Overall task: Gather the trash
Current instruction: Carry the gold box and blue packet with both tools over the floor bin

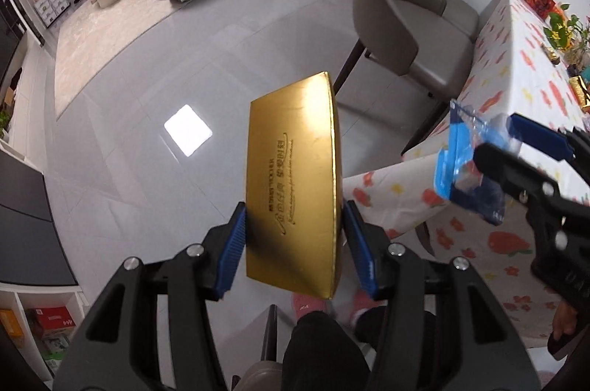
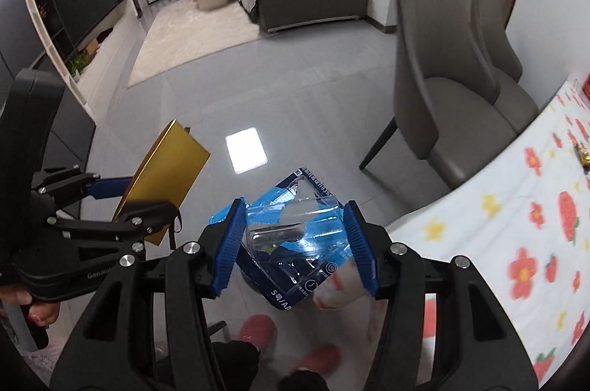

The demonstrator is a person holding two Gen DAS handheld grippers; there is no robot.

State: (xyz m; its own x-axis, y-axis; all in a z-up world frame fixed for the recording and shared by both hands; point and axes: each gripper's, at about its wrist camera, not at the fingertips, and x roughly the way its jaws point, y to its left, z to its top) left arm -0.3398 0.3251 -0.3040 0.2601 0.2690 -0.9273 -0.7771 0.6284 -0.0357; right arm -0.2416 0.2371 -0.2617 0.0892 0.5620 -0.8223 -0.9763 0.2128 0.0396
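Already both pickups looked done: the left tongs (image 1: 293, 239) were clamped on a flat gold box (image 1: 295, 177), and the right tongs (image 2: 293, 241) gripped a crumpled blue-and-clear plastic package (image 2: 295, 232), both carried over the floor beside the desk (image 2: 516, 225). No bin was visible, so dropping them off remained.

Motion-blurred flowered tablecloth (image 2: 516, 225), edge-cropped.

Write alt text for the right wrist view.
The right gripper holds a crumpled blue and clear plastic package between its fingers above a grey tiled floor. At left, the left gripper holds a flat gold box; a floral tablecloth lies right.
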